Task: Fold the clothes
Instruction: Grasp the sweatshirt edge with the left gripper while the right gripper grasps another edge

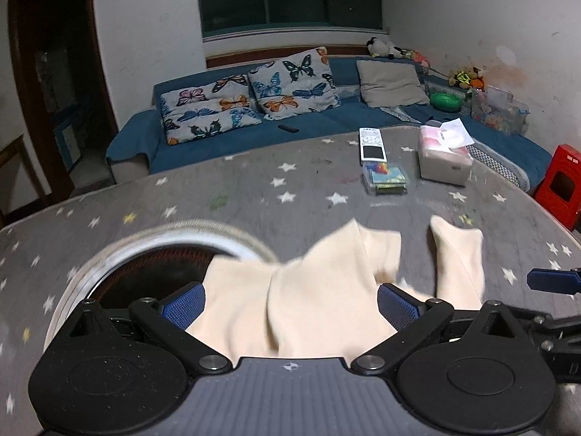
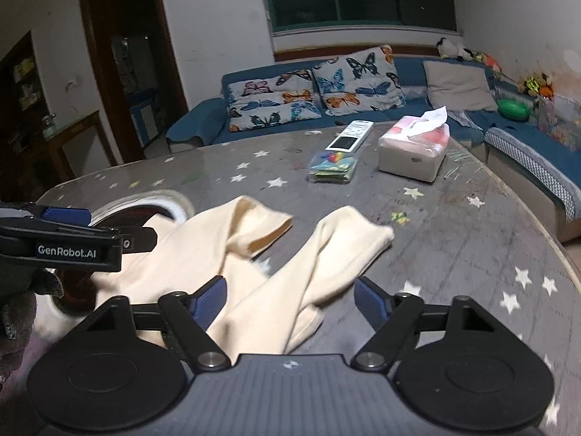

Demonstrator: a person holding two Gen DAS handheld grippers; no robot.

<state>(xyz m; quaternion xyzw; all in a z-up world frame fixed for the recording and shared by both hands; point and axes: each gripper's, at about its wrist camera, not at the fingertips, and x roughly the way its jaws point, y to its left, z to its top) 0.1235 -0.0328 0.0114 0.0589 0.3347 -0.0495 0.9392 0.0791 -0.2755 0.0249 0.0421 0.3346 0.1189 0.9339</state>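
A cream garment (image 1: 308, 298) lies crumpled on the grey star-patterned table (image 1: 254, 189), partly draped over the rim of a round basket (image 1: 163, 232). Its two short ends point away from me. My left gripper (image 1: 290, 303) is open, its blue pads on either side of the cloth. The garment also shows in the right wrist view (image 2: 261, 254). My right gripper (image 2: 290, 296) is open over the cloth's near right part. The left gripper (image 2: 65, 232) shows side-on at the left of the right wrist view, above the basket (image 2: 152, 203).
At the table's far side lie a white remote (image 1: 372, 145), a clear box of colourful items (image 1: 386, 178) and a tissue box (image 1: 445, 156). A blue sofa (image 1: 225, 134) with butterfly cushions stands behind. A red stool (image 1: 561, 185) stands at the right.
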